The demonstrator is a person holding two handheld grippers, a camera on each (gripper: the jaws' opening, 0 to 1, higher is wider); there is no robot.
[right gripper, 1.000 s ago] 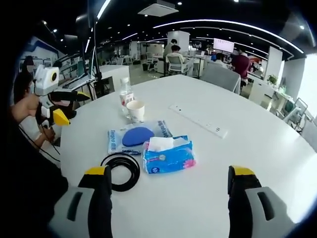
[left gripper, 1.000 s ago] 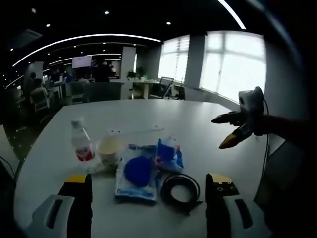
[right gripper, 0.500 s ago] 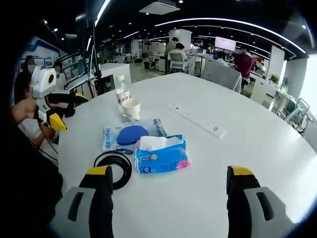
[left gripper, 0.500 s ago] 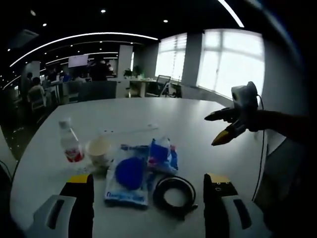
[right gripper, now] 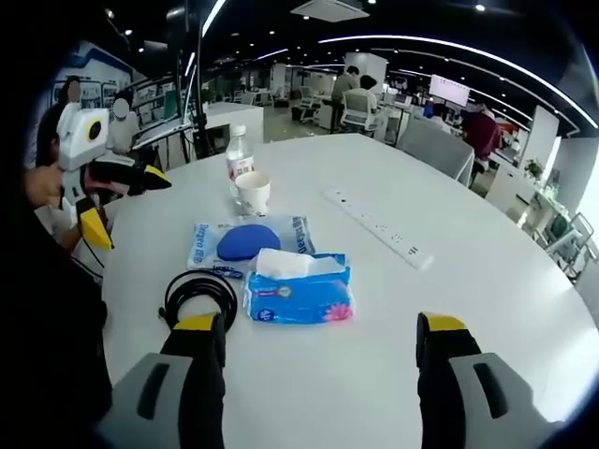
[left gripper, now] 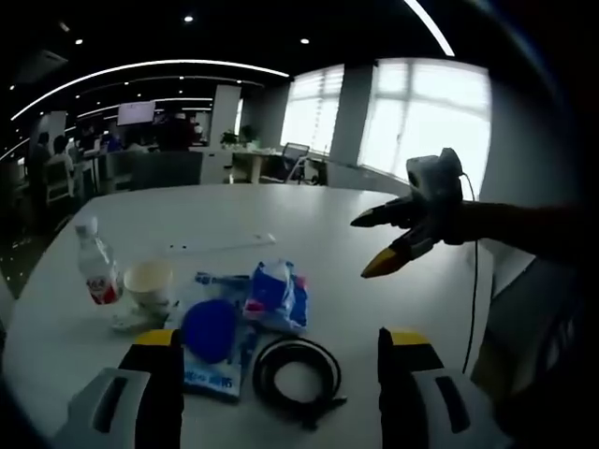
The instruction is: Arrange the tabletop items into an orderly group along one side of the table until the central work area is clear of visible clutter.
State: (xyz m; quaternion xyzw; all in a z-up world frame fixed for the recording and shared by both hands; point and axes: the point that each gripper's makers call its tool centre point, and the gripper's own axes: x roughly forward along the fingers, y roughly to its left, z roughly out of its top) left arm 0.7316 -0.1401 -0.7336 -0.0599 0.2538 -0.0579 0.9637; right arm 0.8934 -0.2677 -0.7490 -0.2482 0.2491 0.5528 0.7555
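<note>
On the round white table (left gripper: 337, 281) the items lie in a loose cluster. A water bottle (left gripper: 96, 271) stands beside a paper cup (left gripper: 150, 282). Next to them are a flat blue-and-white pack (left gripper: 213, 335), a blue tissue pack (left gripper: 274, 295) and a coiled black cable (left gripper: 298, 369). My left gripper (left gripper: 278, 354) hovers open just before the cable. My right gripper (left gripper: 358, 249) comes in from the right, open and holding nothing. In the right gripper view, the tissue pack (right gripper: 299, 290) and the cable (right gripper: 198, 295) lie just ahead of the open right gripper (right gripper: 320, 339). The left gripper (right gripper: 138, 215) is at the left.
A white power strip (right gripper: 382, 229) lies across the table beyond the cluster, also seen as a thin bar (left gripper: 225, 245). Bare tabletop spreads to the right of it (right gripper: 468, 281). Office desks, chairs and people fill the background, well away from the table.
Both views have shifted with the hands; the items sit further left in the left gripper view. The right gripper has come closer to the cluster. Nothing on the table has moved.
</note>
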